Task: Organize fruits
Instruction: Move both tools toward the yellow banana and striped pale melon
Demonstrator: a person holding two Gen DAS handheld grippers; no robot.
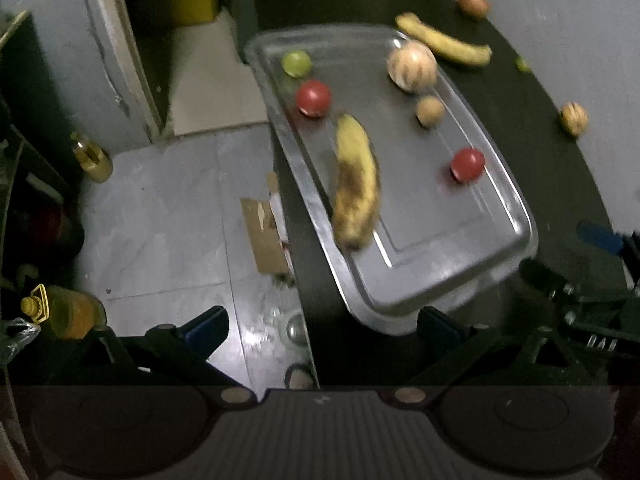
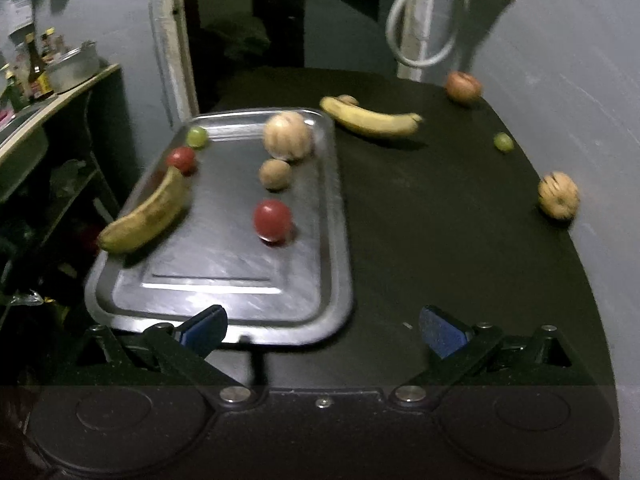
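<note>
A steel tray lies on the black table. In it are a spotted banana leaning on the left rim, two red fruits, a green fruit, a pale striped melon and a small brown fruit. Out on the table lie a second banana, a reddish apple, a small green fruit and a striped fruit. My left gripper is open and empty at the tray's near corner. My right gripper is open and empty at the tray's near edge.
The table's left edge drops to a tiled floor with cardboard, a glass bottle and an oil jug. A shelf with a pot and bottles stands at left. A white cable hangs on the back wall.
</note>
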